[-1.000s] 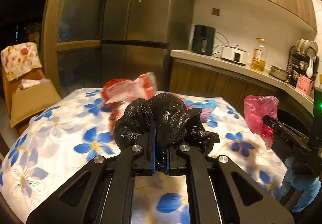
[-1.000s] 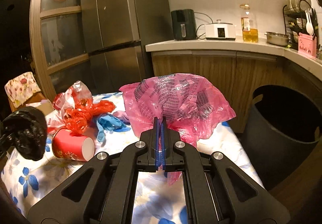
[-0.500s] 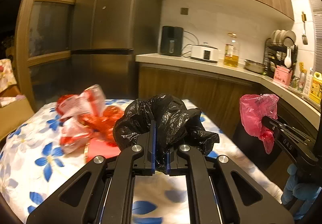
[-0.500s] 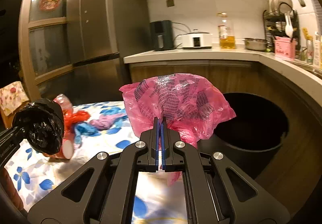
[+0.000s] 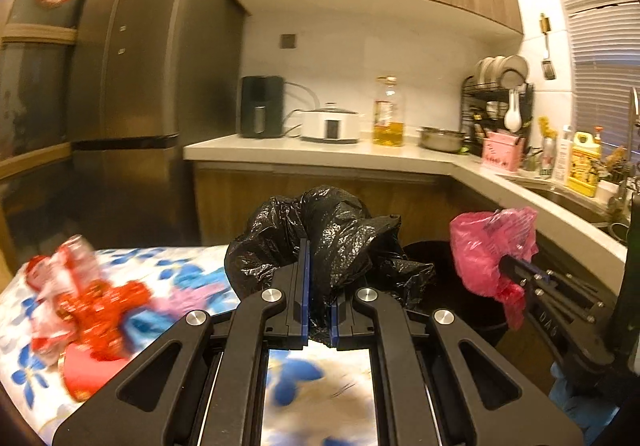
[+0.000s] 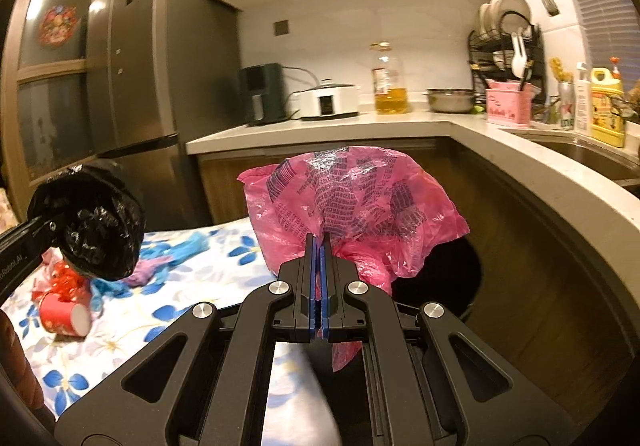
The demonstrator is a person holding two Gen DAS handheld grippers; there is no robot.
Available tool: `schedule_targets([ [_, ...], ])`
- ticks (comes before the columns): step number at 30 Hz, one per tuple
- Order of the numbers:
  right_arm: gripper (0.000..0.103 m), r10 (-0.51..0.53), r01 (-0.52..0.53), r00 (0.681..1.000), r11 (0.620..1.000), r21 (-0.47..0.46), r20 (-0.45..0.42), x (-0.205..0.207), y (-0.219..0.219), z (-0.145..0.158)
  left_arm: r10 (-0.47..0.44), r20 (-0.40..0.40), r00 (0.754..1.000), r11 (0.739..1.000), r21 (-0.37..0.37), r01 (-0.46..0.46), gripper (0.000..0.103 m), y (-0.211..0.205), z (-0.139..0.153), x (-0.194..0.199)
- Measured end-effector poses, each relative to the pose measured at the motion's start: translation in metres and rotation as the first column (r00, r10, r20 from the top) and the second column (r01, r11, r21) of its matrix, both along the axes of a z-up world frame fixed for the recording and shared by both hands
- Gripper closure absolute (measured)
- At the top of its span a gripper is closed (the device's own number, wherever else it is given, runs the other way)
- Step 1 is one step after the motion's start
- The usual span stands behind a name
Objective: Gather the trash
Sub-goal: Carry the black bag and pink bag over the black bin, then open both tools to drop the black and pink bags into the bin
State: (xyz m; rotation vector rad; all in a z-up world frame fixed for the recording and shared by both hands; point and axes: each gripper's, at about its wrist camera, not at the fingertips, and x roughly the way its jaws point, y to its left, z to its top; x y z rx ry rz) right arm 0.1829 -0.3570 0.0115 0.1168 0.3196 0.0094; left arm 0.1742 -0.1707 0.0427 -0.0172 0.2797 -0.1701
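Only right view shows red cup (image 6: 64,313) upright-mouthed

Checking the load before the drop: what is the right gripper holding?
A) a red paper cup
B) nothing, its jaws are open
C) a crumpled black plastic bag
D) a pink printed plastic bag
D: in the right wrist view the right gripper is shut on the pink printed plastic bag; the black plastic bag is pinched in the left gripper.
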Motion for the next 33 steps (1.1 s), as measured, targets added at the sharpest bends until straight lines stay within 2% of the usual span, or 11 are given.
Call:
schedule_targets([
  [10, 0.101, -0.06, 0.06, 0.998, 0.998, 0.008, 0.002, 0.007, -0.042, -0.001, -0.102, 0.008, 0.995, 0.995, -0.007, 0.102, 0.096, -0.064, 0.002, 0.027],
  [18, 0.101, -0.059, 0.06, 0.998, 0.998, 0.014, -0.009, 0.019, -0.057, -0.003, -0.156, -0.032, 0.987, 0.987, -0.051, 0.154, 0.096, -0.086, -0.006, 0.049],
  [33, 0.101, -0.035, 0.036, 0.998, 0.999, 0.027, -0.05, 0.042, -0.068, -0.009, -0.196, -0.1, 0.976, 0.981, -0.03, 0.194, 0.095, -0.115, -0.028, 0.076],
])
